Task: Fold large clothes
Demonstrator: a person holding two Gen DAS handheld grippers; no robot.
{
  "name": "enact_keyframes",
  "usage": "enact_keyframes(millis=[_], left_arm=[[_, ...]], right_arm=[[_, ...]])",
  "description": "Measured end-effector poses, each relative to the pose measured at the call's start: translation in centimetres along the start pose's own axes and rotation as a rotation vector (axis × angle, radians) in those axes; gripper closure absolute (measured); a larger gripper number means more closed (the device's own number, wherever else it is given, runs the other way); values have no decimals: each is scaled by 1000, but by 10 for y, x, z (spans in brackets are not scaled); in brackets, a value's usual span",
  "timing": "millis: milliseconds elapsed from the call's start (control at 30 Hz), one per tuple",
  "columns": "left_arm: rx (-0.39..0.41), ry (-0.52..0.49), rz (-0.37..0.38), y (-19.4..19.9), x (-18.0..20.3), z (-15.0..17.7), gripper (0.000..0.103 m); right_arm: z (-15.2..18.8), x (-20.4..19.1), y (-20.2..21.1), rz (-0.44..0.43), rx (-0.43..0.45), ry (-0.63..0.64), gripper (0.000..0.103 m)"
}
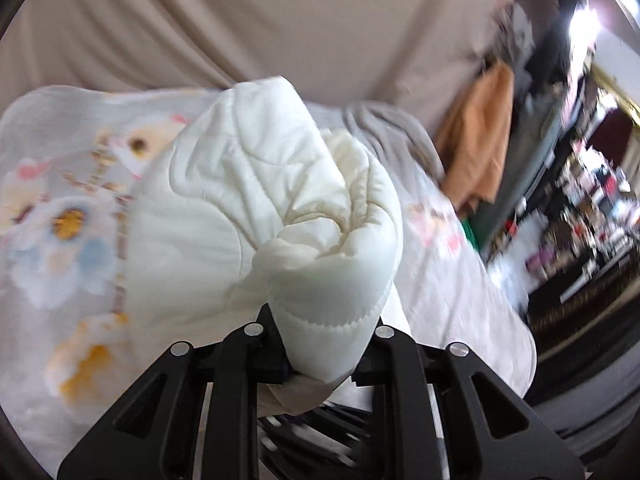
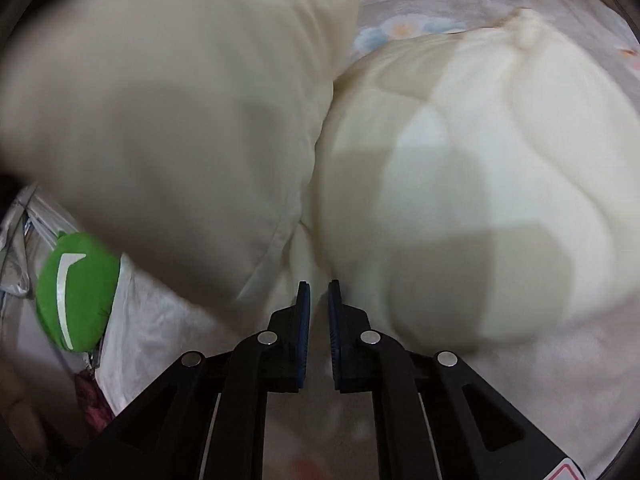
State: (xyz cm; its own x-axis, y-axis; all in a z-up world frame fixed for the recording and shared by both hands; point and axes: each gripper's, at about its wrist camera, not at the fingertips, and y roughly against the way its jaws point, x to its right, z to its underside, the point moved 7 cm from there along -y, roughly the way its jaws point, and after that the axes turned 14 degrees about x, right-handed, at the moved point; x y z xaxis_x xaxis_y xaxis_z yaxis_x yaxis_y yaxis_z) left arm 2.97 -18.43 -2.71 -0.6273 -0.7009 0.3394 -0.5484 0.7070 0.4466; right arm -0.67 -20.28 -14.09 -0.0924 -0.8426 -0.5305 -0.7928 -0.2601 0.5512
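Note:
A cream quilted padded garment (image 1: 256, 208) hangs bunched in front of my left gripper (image 1: 320, 344), which is shut on a thick folded edge of it above a floral bed sheet (image 1: 60, 208). In the right wrist view the same garment (image 2: 460, 184) lies puffed on the bed, with another blurred part of it (image 2: 160, 120) lifted at the left. My right gripper (image 2: 319, 292) sits at the fold between those two parts, its blue-padded jaws a narrow gap apart with nothing between them.
A beige curtain (image 1: 280, 20) hangs behind the bed. An orange-brown cloth (image 1: 476, 140) hangs at the right, beside cluttered shelves (image 1: 580, 208). A green pouch (image 2: 76, 292) and white plastic bags (image 2: 140, 328) lie at the left of the right wrist view.

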Motion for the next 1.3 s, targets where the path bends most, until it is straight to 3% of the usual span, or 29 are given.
enact_keyframes(millis=[67, 267, 433, 500, 633, 733, 867, 1033, 1200, 1300], left_arm=[[-47, -18, 10, -20, 14, 15, 85], [-171, -99, -15, -78, 35, 70, 85], [-209, -175, -48, -102, 42, 95, 84], [-209, -169, -55, -98, 42, 91, 83], [-138, -136, -29, -58, 46, 59, 74], [-87, -102, -19, -18, 41, 40, 64], [-22, 49, -20, 39, 16, 21, 51], [63, 164, -107, 81, -26, 4, 49], [67, 202, -235, 84, -72, 4, 49], [60, 226, -269, 82, -87, 7, 49]], right_arm=[[6, 21, 30, 39, 9, -1, 88], [2, 85, 110, 214, 61, 7, 87], [-29, 114, 137, 286, 126, -41, 86], [-51, 112, 140, 272, 163, -43, 85], [-93, 87, 134, 226, 212, 9, 56], [-105, 75, 137, 162, 205, 19, 45], [-115, 59, 123, 49, 166, -44, 39], [-115, 25, 102, -67, 103, -86, 34], [-109, 16, 82, -78, 24, -121, 28], [-109, 11, 73, -87, -18, -165, 27]])
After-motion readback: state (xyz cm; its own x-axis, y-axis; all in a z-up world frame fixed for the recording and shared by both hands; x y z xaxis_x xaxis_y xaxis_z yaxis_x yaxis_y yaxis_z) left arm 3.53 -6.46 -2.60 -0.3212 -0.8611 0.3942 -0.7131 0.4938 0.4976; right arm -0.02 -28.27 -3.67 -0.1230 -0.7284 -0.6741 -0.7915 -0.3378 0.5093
